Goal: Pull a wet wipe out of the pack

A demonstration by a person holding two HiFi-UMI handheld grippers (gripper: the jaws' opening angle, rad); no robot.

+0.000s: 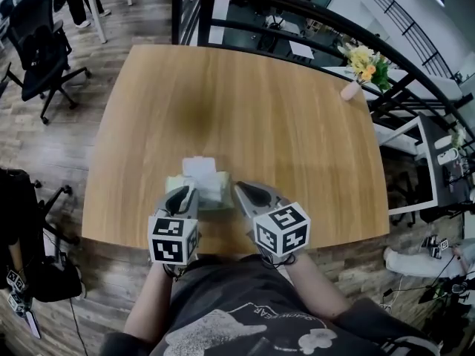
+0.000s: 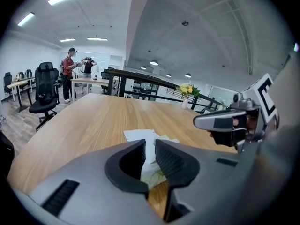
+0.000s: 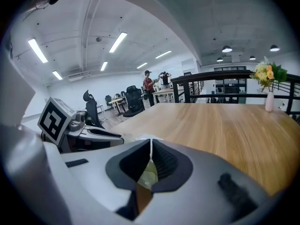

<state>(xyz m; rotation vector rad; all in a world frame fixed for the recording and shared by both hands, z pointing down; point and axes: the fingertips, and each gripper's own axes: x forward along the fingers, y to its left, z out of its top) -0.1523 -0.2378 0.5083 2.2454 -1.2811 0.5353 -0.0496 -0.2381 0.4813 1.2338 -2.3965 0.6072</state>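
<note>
A pale green wet wipe pack (image 1: 215, 196) lies near the front edge of the wooden table (image 1: 245, 110). A white wipe (image 1: 199, 169) lies spread on its top. My left gripper (image 1: 183, 192) is at the pack's left end. Its jaws stand a little apart, and in the left gripper view the wipe (image 2: 139, 136) and the pack (image 2: 153, 176) show through the gap of the left gripper (image 2: 150, 150). My right gripper (image 1: 240, 191) is at the pack's right end. The right gripper (image 3: 150, 146) has its fingertips together, with only a thin pale line between them and the pack (image 3: 149, 176) below.
A vase of flowers (image 1: 352, 87) stands at the table's far right corner. A dark railing (image 1: 312, 13) runs behind the table. A black office chair (image 1: 41, 50) stands to the left. Two people (image 2: 70, 74) stand far off by other desks.
</note>
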